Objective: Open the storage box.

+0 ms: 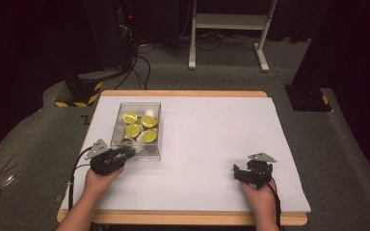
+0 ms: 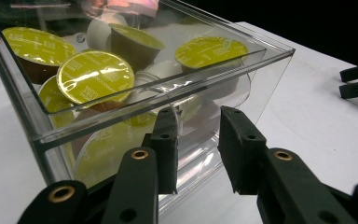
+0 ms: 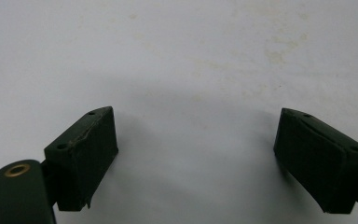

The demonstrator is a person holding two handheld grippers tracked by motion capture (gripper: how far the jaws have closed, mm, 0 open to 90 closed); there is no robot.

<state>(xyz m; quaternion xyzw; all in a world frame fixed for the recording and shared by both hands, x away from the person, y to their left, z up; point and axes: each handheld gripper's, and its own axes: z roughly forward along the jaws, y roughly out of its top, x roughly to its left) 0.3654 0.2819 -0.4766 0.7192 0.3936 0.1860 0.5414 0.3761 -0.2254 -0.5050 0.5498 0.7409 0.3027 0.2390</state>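
A clear plastic box [image 1: 160, 137] stands on the left half of the white table [image 1: 212, 139]. It holds several coffee capsules [image 1: 149, 121] with yellow-green foil lids, some upright, some tipped. My left gripper [image 1: 129, 153] is at the box's near left corner. In the left gripper view its jaws stand a narrow gap apart right in front of the box wall [image 2: 270, 88], with the capsules [image 2: 95, 77] behind it; the left gripper [image 2: 198, 135] holds nothing. My right gripper [image 1: 237, 172] rests low over bare table at the near right, and in its own view the right gripper [image 3: 196, 140] is wide open and empty.
The table has a wooden edge [image 1: 183, 219] along the front. The right gripper [image 2: 342, 82] shows far off in the left gripper view. Behind the table, on the carpet, are a white desk frame [image 1: 229, 21], black stands and cables.
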